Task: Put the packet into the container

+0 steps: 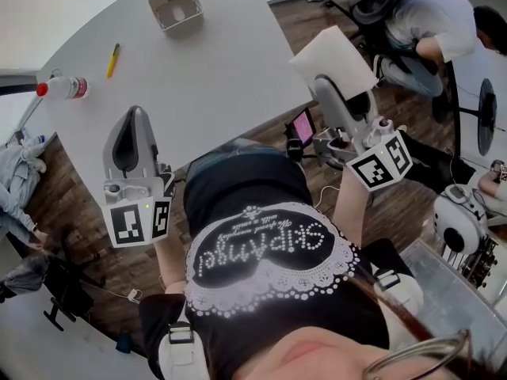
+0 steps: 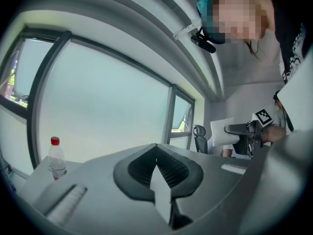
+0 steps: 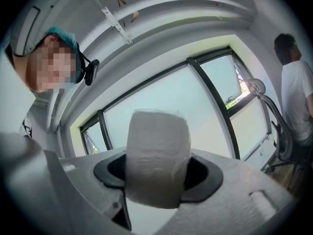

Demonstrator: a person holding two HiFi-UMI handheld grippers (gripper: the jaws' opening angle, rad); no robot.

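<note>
The packet (image 1: 333, 58) is a flat white pouch held just off the table's right edge, with my right gripper (image 1: 323, 84) shut on its lower end. In the right gripper view the packet (image 3: 157, 151) stands upright between the jaws and fills the gap. The container (image 1: 162, 3), a small white open box, sits on the far part of the grey table (image 1: 214, 77), well to the left of the packet. My left gripper (image 1: 133, 117) hangs over the table's near left edge. Its jaws are together with nothing in them, which the left gripper view (image 2: 164, 180) also shows.
A yellow pen (image 1: 113, 59) and a red-capped bottle (image 1: 63, 88) lie on the table's left side; the bottle (image 2: 56, 158) also shows in the left gripper view. A seated person (image 1: 428, 22) and office chairs are at the right, beyond the table.
</note>
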